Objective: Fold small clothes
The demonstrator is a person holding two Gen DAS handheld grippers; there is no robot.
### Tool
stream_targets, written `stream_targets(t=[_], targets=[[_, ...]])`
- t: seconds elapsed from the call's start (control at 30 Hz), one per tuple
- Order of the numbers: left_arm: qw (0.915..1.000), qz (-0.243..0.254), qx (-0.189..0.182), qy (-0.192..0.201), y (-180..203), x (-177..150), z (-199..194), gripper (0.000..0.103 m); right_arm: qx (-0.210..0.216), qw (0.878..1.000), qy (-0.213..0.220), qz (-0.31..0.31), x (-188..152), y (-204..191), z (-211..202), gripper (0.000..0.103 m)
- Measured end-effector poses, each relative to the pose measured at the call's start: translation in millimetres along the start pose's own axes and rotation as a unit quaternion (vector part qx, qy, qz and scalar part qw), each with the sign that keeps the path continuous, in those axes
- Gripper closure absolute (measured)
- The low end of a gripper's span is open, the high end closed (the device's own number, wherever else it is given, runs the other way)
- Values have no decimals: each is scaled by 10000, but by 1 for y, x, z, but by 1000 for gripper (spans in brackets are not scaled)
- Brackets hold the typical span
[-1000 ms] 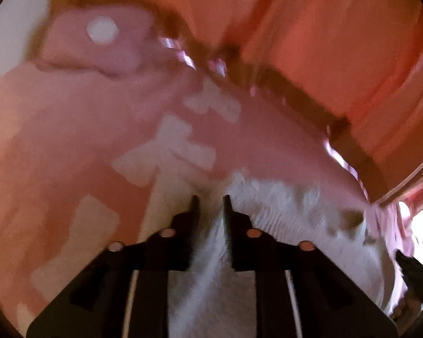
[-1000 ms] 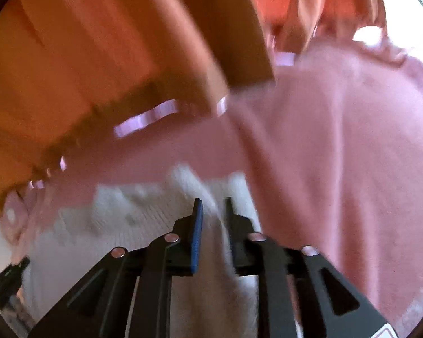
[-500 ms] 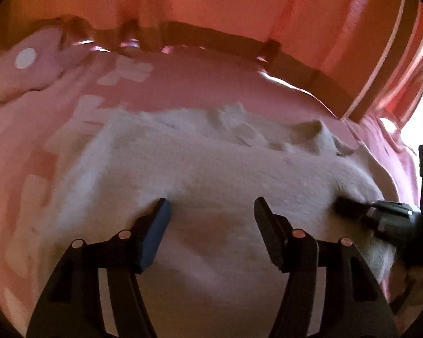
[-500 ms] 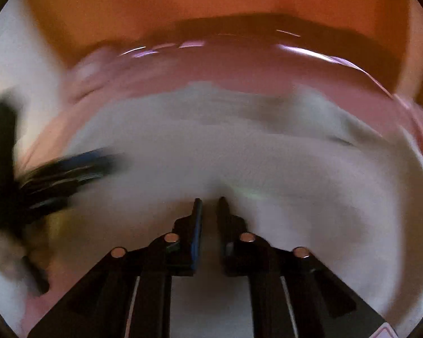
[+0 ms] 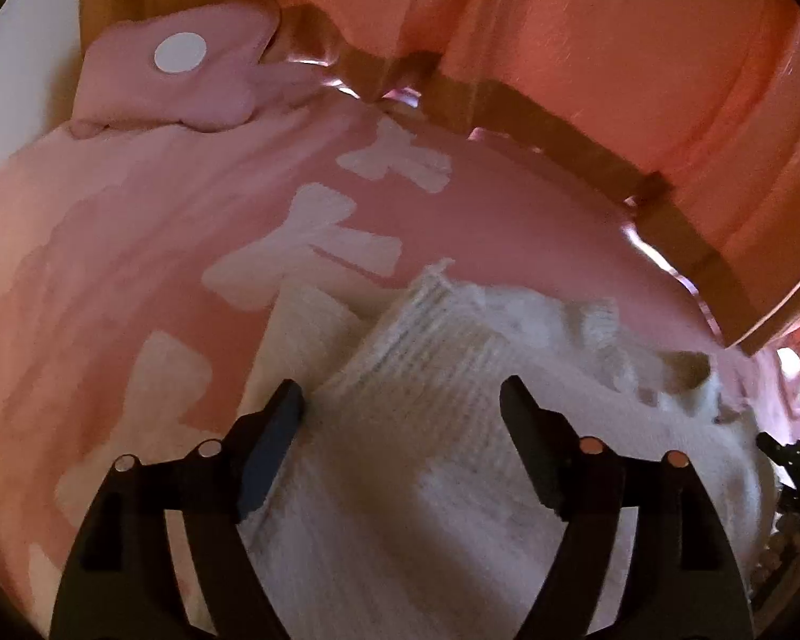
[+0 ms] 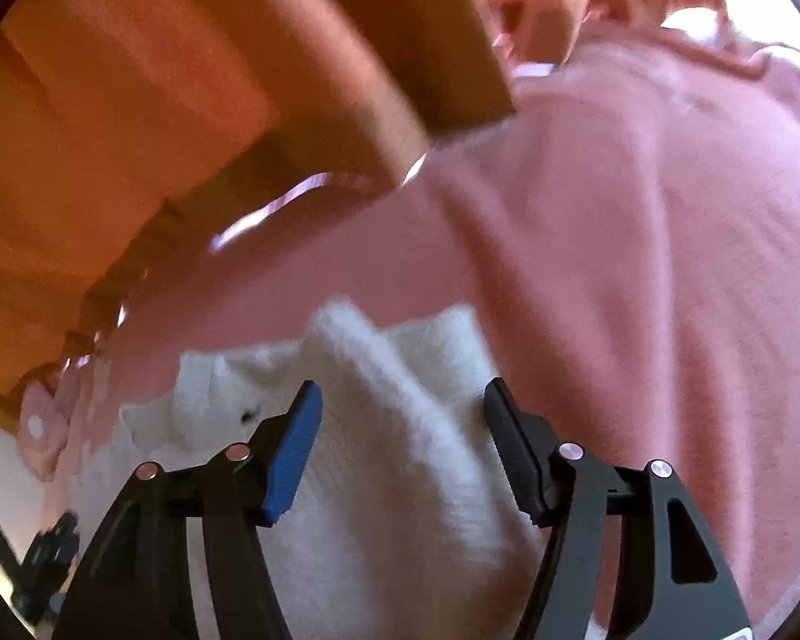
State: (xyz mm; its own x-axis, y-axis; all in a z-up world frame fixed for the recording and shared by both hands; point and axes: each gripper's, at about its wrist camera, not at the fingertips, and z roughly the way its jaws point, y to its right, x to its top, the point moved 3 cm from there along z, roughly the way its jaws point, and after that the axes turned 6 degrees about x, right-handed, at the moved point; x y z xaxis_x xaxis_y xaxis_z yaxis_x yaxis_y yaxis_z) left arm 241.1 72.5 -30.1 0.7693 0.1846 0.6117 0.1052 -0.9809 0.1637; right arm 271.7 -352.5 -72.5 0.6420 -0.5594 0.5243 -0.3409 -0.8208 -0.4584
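A small white knitted garment [image 5: 453,426] lies on a pink bedspread [image 5: 133,224] with pale characters printed on it. One ribbed part of it is folded over and points up the bed. My left gripper [image 5: 402,400] is open just above the garment, its fingers on either side of the ribbed part. In the right wrist view the same white garment [image 6: 400,453] lies under my right gripper [image 6: 400,410], which is open, with a raised fold between its fingers. The right gripper's tip also shows at the left view's right edge [image 5: 789,458].
A pink pillow [image 5: 186,74] with a white dot lies at the head of the bed. Orange curtains [image 5: 613,42] and a brown wooden bed frame [image 5: 560,133] stand behind the bed. Plain pink bedspread [image 6: 640,240] stretches to the right.
Both grippers held the garment shut one second ago. The left opened first, then the right. Both have swung round with the cloth laid down, and the ribbed part now lies folded over.
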Motion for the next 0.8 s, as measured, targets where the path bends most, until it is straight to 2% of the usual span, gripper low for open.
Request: stream_targets(t=[0.03,0.07,0.1,0.13,0.2,0.23,0.27,0.3,0.33,0.37,0.43,0.5,0.53,0.57,0.63,0.7,0.73,0.8], targets=[[9999,62,128,-4,2,-2,2,29,-148,9997,-82,-190,-9,-5,7,56],[9998,121,184,-35,4,-3,5,29,-319,9987,-39,-387,-11,-12,7,78],[9997,135,212,-30,5,-4,6,28,-387,9980,84,-495,-9,-16,4,93],[9996,146,231,-17,5,-4,6,27,-338,9981,220,-463,-6,-19,-1,94],[9995,194,250,-19,6,-5,6,26,98,9977,641,-176,2,-18,-17,94],[9994,215,258,-21,6,-6,5,24,86,9968,776,-151,3,-17,-20,95],[9994,235,268,-26,6,-6,6,24,-118,9972,720,-185,5,-12,-13,95],[9993,254,285,-25,6,-7,7,23,-208,9986,477,-133,3,-7,-2,94],[9991,282,311,-16,7,-8,8,22,-229,9997,100,-22,1,0,17,94],[9989,319,338,-12,8,-8,9,21,-105,9999,-34,95,1,6,30,95],[9986,370,379,-3,9,-8,10,20,-120,9999,-12,52,8,1,30,94],[9984,389,399,-9,9,-8,10,20,-158,9993,271,226,13,-5,15,84],[9985,382,398,-16,9,-8,9,20,-68,9986,455,273,11,-11,2,84],[9985,368,399,-30,9,-8,10,19,85,9967,789,176,10,-22,-16,84],[9984,368,428,-37,11,-7,10,18,310,9927,1115,-351,9,-55,-30,84],[9978,435,492,-23,13,-8,11,17,869,9854,846,-1194,-9,-103,-25,84],[9977,459,508,-17,13,-9,12,17,1221,9790,397,-1586,-27,-132,-10,84],[9976,459,512,-10,12,-9,12,16,1394,9675,-303,-2087,-55,-161,16,85]])
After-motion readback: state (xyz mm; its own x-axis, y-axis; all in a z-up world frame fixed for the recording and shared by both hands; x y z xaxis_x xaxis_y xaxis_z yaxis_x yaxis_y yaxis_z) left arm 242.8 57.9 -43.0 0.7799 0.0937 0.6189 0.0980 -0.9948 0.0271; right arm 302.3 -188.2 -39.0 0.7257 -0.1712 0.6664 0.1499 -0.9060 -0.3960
